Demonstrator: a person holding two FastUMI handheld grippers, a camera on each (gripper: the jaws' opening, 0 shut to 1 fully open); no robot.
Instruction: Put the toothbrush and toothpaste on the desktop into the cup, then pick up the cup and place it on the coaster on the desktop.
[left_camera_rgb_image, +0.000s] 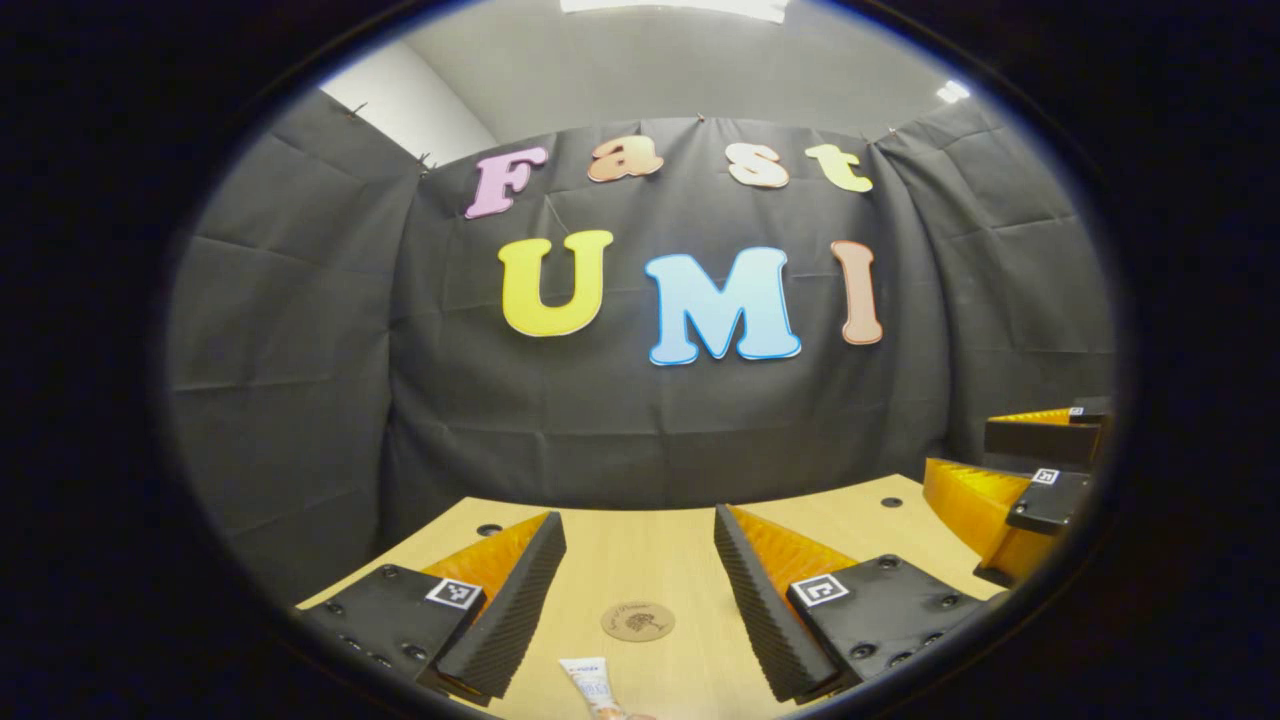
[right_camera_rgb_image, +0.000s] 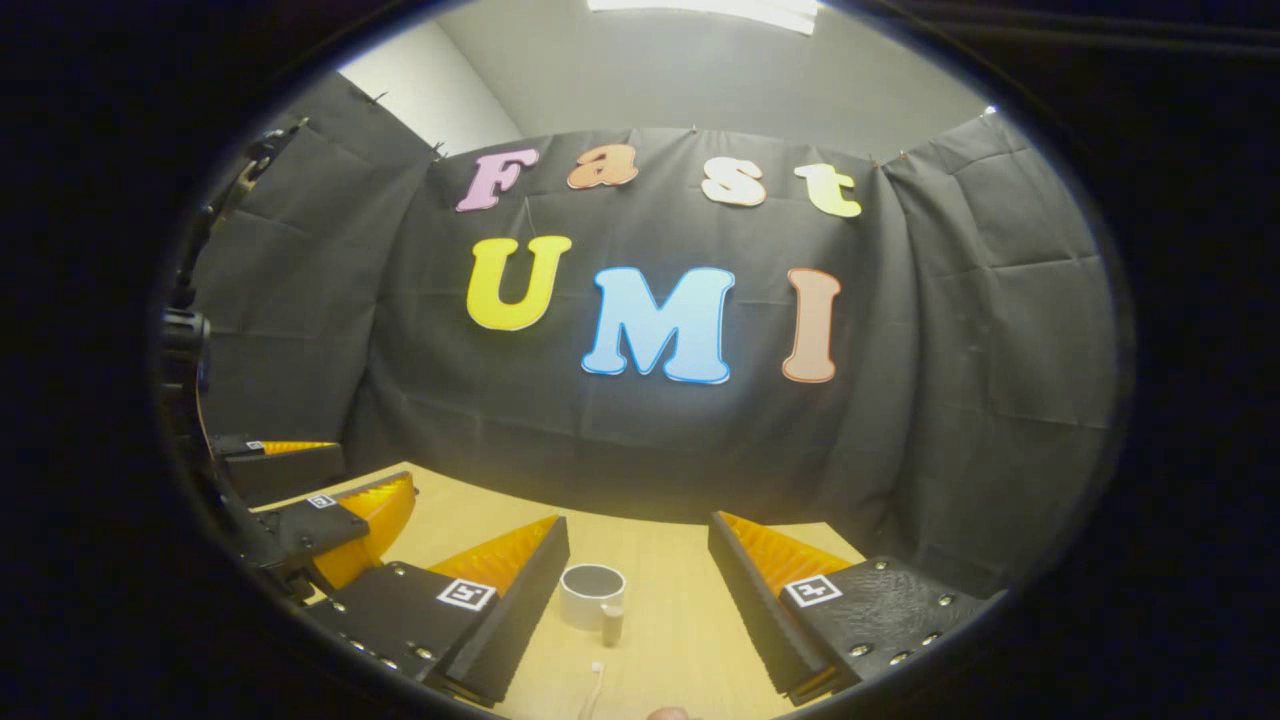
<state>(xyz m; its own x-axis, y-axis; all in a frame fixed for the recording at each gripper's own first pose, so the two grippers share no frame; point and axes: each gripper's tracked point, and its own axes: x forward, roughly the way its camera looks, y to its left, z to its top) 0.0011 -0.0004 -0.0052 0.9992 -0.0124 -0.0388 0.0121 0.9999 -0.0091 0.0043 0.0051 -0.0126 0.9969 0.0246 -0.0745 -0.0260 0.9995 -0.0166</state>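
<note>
Left gripper view: the left gripper (left_camera_rgb_image: 640, 590) hangs with jaws released above the table (left_camera_rgb_image: 640, 545); the toothpaste (left_camera_rgb_image: 592, 682) lies near, between them, long axis running away, the coaster (left_camera_rgb_image: 637, 621) just beyond.

Right gripper view: the right gripper (right_camera_rgb_image: 638, 590), jaws released, frames the white cup (right_camera_rgb_image: 591, 594), upright; the slim pale toothbrush (right_camera_rgb_image: 594, 685) lies nearer.

Both hand-held grippers — left (left_camera_rgb_image: 640, 600), right (right_camera_rgb_image: 638, 600) — agape
</note>
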